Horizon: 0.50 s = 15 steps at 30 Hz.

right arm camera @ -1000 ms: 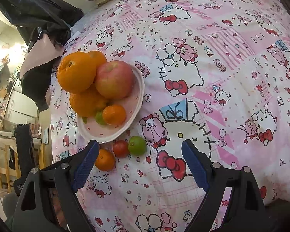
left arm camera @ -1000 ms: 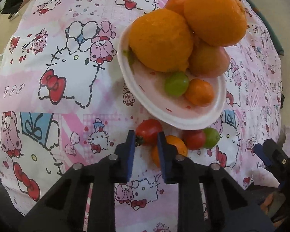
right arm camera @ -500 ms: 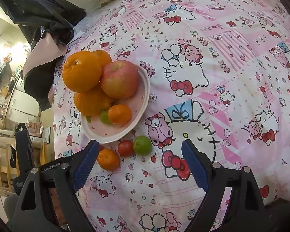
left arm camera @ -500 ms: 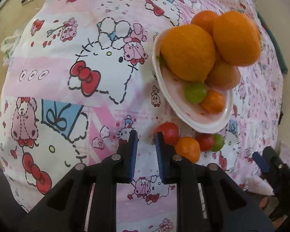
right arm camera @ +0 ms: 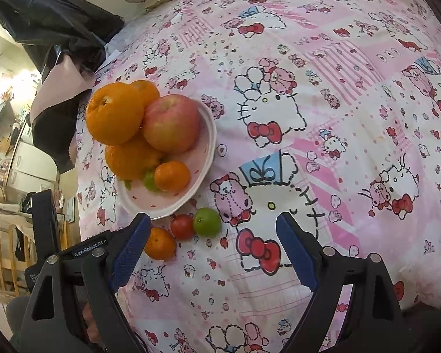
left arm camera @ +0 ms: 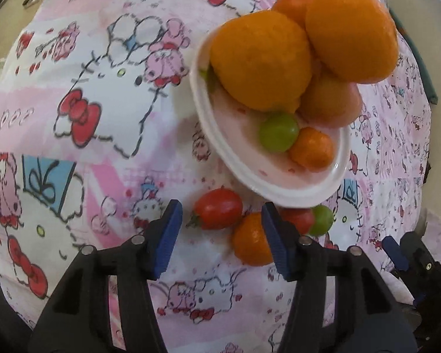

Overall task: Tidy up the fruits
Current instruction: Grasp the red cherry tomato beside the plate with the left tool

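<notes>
A pink plate [left arm camera: 279, 189] [right arm camera: 204, 158] holds large oranges [left arm camera: 258, 58], an apple [right arm camera: 172, 122], a green fruit [left arm camera: 278, 131] and a small orange [left arm camera: 311, 150]. On the cloth in front of it lie a red tomato [left arm camera: 219, 209], a small orange [left arm camera: 251, 239] [right arm camera: 159, 242], a second tomato [right arm camera: 183, 226] and a green fruit [right arm camera: 207, 222]. My left gripper [left arm camera: 222, 232] is open, its jaws either side of the red tomato, just short of it. My right gripper [right arm camera: 213, 253] is open and empty, just short of the loose fruits.
The fruits lie on a pink cartoon-print cloth [right arm camera: 323, 117] over a rounded surface. Dark fabric [right arm camera: 58, 44] and a room with furniture lie beyond its left edge in the right wrist view. The right gripper shows at the lower right of the left wrist view [left arm camera: 408, 261].
My left gripper has opened from nearly shut to wide and moved in toward the red tomato. The right gripper has drifted only slightly.
</notes>
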### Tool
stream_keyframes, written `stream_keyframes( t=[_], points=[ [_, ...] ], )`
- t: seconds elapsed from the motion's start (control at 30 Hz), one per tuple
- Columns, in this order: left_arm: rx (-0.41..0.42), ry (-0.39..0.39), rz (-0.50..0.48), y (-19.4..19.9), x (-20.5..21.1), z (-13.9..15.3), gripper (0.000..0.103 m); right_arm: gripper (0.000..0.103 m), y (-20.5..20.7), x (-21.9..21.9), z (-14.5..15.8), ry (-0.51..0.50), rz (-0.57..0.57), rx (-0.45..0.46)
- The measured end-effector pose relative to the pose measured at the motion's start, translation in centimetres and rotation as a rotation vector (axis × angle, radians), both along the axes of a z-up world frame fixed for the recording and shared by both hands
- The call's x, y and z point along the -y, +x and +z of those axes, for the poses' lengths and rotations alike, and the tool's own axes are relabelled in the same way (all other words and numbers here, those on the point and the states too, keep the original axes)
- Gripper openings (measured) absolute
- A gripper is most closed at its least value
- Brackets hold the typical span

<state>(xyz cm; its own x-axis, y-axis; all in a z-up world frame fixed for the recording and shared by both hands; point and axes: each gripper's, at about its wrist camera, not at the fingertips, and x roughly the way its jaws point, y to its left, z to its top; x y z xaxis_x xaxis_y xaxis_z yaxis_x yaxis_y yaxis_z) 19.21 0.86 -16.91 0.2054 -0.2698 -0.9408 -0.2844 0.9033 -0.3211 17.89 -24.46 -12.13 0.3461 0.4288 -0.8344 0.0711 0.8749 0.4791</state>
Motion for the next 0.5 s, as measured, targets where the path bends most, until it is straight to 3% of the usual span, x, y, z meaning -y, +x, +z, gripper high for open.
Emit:
stream_keyframes(
  t=[0.1, 0.17, 0.2, 0.5],
  points=[
    [-0.009, 0.010, 0.001, -0.04, 0.11, -0.13, 0.050, 0.090, 0.08, 0.16, 0.05, 0.001, -0.005, 0.002],
    [0.001, 0.010, -0.004, -0.14, 0.15, -0.10, 0.032, 0.090, 0.09, 0.11, 0.08, 0.000, -0.002, 0.004],
    [0.001, 0.022, -0.016, -0.15, 0.17, -0.08, 0.029, 0.090, 0.09, 0.04, 0.05, 0.001, -0.001, 0.003],
    [-0.003, -0.007, -0.017, -0.17, -0.03, -0.23, 0.029, 0.090, -0.08, -0.67, 0.08, -0.011, 0.020, 0.008]
  ],
)
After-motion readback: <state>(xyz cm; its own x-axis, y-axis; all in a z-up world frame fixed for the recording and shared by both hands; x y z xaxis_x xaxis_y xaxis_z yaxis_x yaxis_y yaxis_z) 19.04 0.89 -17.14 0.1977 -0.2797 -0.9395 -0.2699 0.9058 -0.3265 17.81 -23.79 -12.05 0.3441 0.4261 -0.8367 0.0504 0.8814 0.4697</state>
